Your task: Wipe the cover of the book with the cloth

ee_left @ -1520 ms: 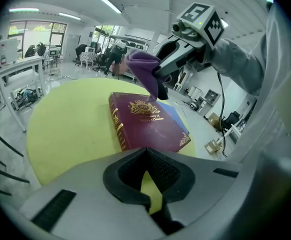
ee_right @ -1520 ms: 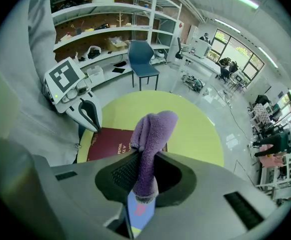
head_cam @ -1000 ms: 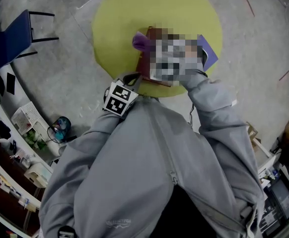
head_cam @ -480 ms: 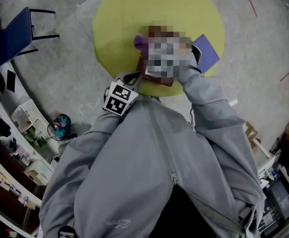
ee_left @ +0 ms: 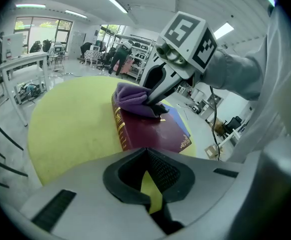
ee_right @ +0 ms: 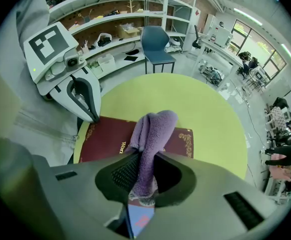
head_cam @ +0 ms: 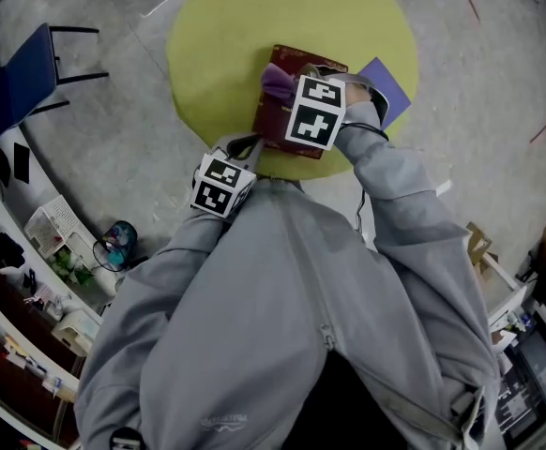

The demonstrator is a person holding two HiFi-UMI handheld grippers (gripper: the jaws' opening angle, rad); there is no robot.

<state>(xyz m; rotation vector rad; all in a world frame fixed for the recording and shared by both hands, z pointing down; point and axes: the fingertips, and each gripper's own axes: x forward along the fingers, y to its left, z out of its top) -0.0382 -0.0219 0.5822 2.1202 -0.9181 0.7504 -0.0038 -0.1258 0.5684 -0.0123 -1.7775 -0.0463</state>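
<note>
- Right gripper (ee_right: 143, 176): fingers clamped on the purple cloth (ee_right: 153, 129), which rests on the far end of the dark red book (head_cam: 271, 125), on the yellow tabletop (head_cam: 221, 36).
- Bare cover runs along the book's long axis, toward the person.
- Left gripper (ee_left: 148, 184): fingers closed, empty, at the book's near corner.

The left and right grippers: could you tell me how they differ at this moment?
The right gripper is shut on the purple cloth; the left gripper is shut on nothing. The right is over the book cover; the left sits at its near corner. Both stand shut at the book.
</note>
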